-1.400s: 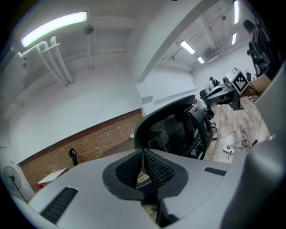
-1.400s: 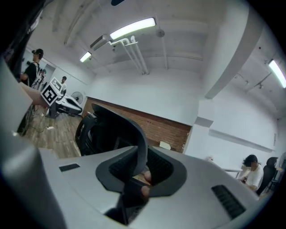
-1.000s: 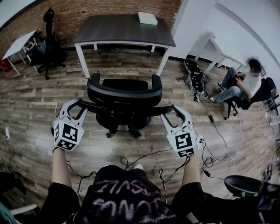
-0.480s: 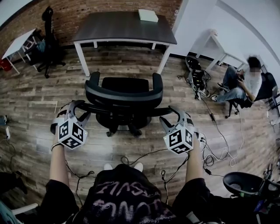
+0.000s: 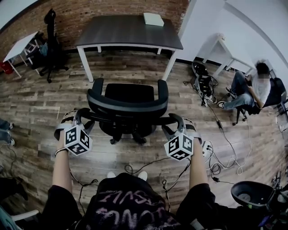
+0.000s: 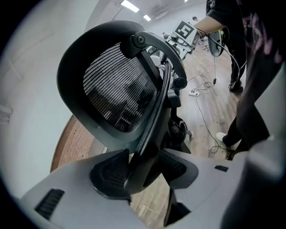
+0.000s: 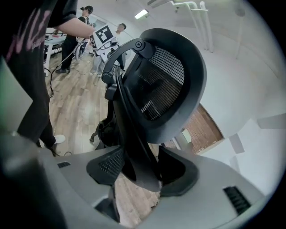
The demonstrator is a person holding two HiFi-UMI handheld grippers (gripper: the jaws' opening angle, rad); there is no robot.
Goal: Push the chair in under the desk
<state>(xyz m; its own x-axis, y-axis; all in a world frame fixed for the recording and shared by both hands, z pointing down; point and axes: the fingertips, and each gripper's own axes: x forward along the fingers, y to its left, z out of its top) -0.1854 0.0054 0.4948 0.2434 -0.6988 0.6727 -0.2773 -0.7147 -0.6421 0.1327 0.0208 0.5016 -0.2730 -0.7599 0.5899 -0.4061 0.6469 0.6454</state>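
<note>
Behind the chair (image 5: 128, 96), parked on the floor just short of the worktop (image 5: 121, 29), your left gripper (image 6: 143, 166) and right gripper (image 7: 142, 167) had just been opening, jaws apart around its back bar (image 5: 130, 117). With nothing clamped, a lopsided shove could've slipped off or swung it into a worktop leg. Count: one chair in front of you, one worktop, two grippers.

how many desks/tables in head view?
3: dark desk ahead of the chair, left white table by the brick wall, right white table. More may be out of frame.
</note>
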